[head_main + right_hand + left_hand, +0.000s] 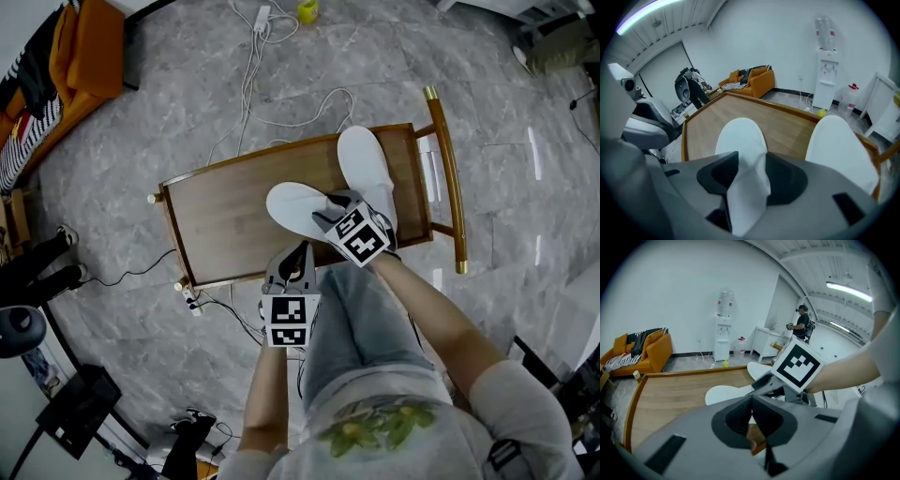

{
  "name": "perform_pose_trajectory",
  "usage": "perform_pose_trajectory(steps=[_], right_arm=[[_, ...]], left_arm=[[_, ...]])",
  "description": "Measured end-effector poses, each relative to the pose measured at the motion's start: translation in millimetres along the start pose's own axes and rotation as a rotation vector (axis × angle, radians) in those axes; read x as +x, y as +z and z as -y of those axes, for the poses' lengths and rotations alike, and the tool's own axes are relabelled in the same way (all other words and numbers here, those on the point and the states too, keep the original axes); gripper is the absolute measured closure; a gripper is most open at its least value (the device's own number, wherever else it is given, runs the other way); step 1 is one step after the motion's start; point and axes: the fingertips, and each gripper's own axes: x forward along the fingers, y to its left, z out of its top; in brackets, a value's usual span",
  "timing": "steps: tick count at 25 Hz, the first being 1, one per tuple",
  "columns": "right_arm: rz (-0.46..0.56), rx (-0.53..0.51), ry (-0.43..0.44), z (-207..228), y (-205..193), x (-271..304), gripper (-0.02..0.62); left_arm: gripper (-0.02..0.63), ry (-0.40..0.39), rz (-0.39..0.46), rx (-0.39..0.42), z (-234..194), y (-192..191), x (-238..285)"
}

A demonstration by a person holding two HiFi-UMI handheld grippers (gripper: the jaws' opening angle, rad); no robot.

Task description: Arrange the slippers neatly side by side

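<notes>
Two white slippers lie on a brown wooden table (220,220). The nearer slipper (292,204) points left and away; the other slipper (366,164) lies to its right, toe pointing away. My right gripper (325,216) is shut on the nearer slipper's heel end, and in the right gripper view white fabric (747,180) bunches between the jaws of this gripper (749,164). The second slipper (840,145) rests beside it. My left gripper (298,253) hovers at the table's front edge, just short of the held slipper (723,393), and this gripper (751,404) is shut on nothing.
An orange sofa (89,47) stands at the far left. White cables (267,103) trail over the grey floor beyond the table. A gold-coloured rail (448,159) runs along the table's right end. Black equipment (37,272) stands to the left. A water dispenser (723,329) is by the wall.
</notes>
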Motion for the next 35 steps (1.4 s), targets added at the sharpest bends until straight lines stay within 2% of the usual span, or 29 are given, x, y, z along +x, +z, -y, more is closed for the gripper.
perform_pose_trajectory(steps=[3,7,10,17,21,25,29,31,35], right_arm=[[0.005,0.001,-0.022,3,2,-2,0.476],[0.031,0.020,-0.012,2,4,-7,0.552],[0.071,0.085,0.003,3,8,-11,0.561],[0.239,0.408,0.043,15,23,-31,0.565],[0.329,0.548,0.047,22,32,-43,0.565],[0.384,0.718,0.031,35,32,-47,0.565],[0.410,0.871,0.051,40,28,-46,0.565],[0.402,0.908,0.059,41,24,-43,0.565],[0.374,0.870,0.031,43,19,-39,0.565]], left_arm=[[0.591,0.004,-0.004,-0.003,-3,0,0],[0.591,0.006,-0.010,-0.003,-4,0,2],[0.591,0.005,-0.010,-0.003,-4,0,3],[0.591,0.000,-0.019,0.006,-2,-4,7],[0.591,-0.005,-0.019,0.015,1,-2,8],[0.591,-0.008,-0.024,0.021,3,-1,9],[0.591,-0.010,-0.027,0.026,5,-3,10],[0.591,-0.012,-0.027,0.028,7,-3,10],[0.591,-0.013,-0.030,0.031,9,-5,11]])
